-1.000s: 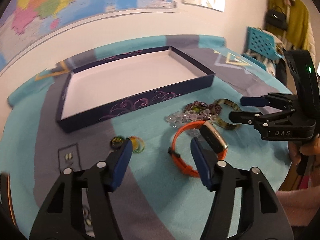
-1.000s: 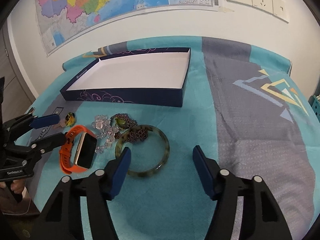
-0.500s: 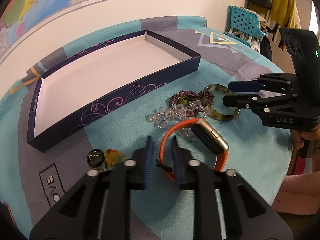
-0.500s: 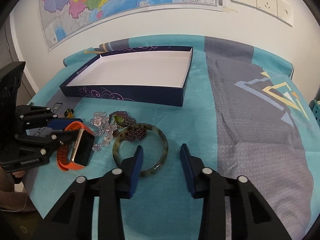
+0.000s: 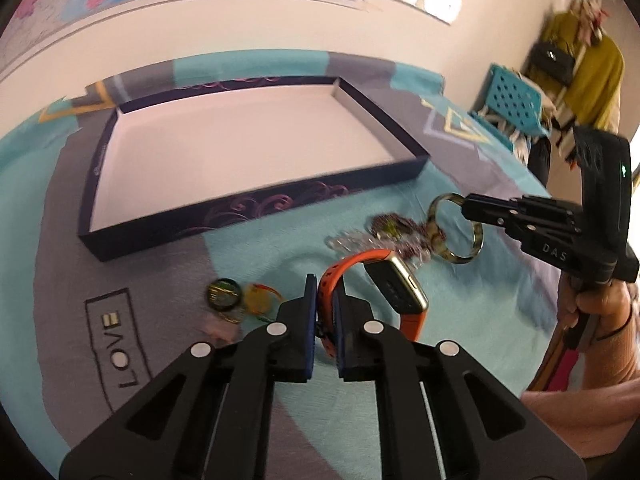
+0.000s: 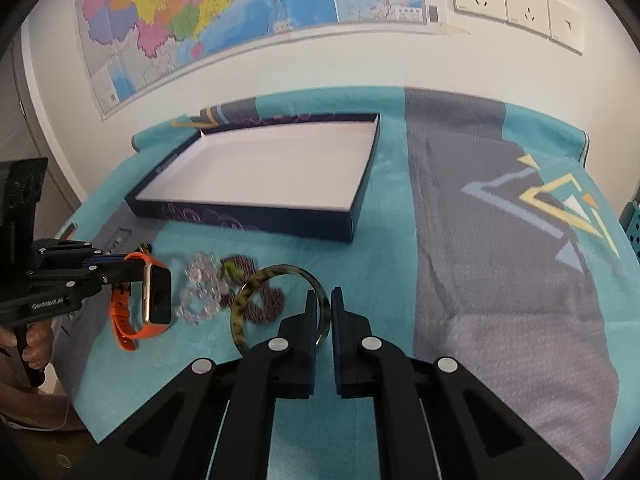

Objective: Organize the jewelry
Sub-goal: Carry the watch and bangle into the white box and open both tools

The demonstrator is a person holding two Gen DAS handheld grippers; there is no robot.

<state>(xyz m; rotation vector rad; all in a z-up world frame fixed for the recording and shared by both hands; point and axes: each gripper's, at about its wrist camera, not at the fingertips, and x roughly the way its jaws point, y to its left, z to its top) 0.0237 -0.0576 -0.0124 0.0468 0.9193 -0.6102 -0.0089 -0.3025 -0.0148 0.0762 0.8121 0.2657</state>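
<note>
Both grippers have gone from wide open a sec ago to fully clamped, each on a separate piece. L gripper [image 5: 325,296] is now pinching the orange strap of the watch [image 5: 396,286], pads pressing either side of the band; the watch's dark face w/ gold edge is hanging just right of the fingers, tilted. The watch, flat on the cloth a sec ago, is standing up on edge, though whether it is clear of the cloth I cannot tell. R gripper [image 6: 321,314] is closed on the near rim of the mottled green bangle [image 6: 276,308], which was also lying flat before and is now standing up off the teal cloth [image 6: 400,264], its far side reaching over the dark bead strand [image 6: 260,300].

Clear crystal bracelet [image 6: 200,292] is lying on the cloth btwn watch and bangle, touching the dark beads. A green stone piece [image 6: 234,270] is sitting at the far end of that bead cluster. In the left wrist view, two small rings or charms [image 5: 240,298], one dark green and one yellowish, are lying just left of the L fingers, apart from the main pile; somewhat blurred.

Navy box [image 6: 248,220] w/ white lining is sitting behind all the jewelry, nearer the wall, w/ nothing visible inside it. A hand [image 5: 600,312] is gripping the R gripper's handle at the right edge of the left wrist view. Wall map [image 6: 224,12] and sockets [image 6: 516,0] are hanging above the table.
</note>
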